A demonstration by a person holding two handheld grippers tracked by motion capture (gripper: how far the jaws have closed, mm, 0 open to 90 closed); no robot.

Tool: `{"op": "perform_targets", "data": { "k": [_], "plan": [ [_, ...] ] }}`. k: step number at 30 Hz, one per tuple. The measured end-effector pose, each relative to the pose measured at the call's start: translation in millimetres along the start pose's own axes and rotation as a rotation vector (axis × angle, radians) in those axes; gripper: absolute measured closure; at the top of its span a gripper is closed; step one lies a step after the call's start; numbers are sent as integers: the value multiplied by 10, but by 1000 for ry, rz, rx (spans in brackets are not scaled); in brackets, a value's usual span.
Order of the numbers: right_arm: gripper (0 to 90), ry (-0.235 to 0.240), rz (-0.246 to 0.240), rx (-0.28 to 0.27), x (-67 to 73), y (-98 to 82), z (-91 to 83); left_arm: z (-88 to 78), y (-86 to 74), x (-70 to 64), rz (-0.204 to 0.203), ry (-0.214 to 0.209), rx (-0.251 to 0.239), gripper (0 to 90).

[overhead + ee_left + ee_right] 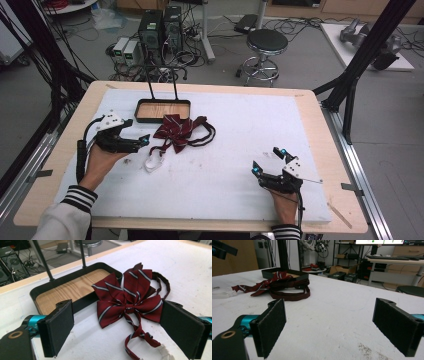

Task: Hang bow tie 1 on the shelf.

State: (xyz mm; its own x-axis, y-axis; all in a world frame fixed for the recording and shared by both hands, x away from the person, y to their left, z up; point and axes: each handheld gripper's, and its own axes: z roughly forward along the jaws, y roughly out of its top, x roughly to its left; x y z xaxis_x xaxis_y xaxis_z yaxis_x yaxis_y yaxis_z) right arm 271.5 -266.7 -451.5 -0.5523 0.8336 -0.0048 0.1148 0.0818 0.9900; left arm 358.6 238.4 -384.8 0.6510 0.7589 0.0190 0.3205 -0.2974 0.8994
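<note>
- the room is a lab with a grey floor; behind the table stand computer towers [160,27] with many cables, and a round black stool [266,42].
- the wooden table [320,125] carries a white mat [240,145], a little stained near the middle.
- the left gripper [135,142] is held low over the left part of the mat, with the person's hand under it; its fingers point toward the bow tie.
- in the left gripper view its two black pads [60,327] stand wide apart and hold nothing; the mat shows between them.
- the dark red bow tie [127,298], with thin grey-white stripes, lies flat on the mat just ahead of the left fingers, in the gap between them as that view sees it, not touched by them.
- its band [162,282] makes a loop on the far side of the bow, and its tails run back toward the fingers, ending at a white tag [154,162].
- a shallow black tray with a wooden bottom [162,110] lies just behind the bow tie; one wing of the bow overlaps its rim. two thin black posts rise from its far edge.
- the right gripper [270,161] rests at the near right part of the mat, well apart from the bow tie.
- its pads [395,325] are also wide apart, with bare mat between them; the bow tie lies far ahead and to the left of these fingers.
</note>
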Motion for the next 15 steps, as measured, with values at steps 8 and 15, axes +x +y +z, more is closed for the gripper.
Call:
{"op": "perform_targets", "data": {
  "k": [8,15],
  "plan": [
    [108,-1,-1,-2,-4,0,0,167,96,-22,8,-35,56,126],
    [108,-2,0,-2,-4,0,0,317,178,14,-11,-47,121,125]
  ]
}}
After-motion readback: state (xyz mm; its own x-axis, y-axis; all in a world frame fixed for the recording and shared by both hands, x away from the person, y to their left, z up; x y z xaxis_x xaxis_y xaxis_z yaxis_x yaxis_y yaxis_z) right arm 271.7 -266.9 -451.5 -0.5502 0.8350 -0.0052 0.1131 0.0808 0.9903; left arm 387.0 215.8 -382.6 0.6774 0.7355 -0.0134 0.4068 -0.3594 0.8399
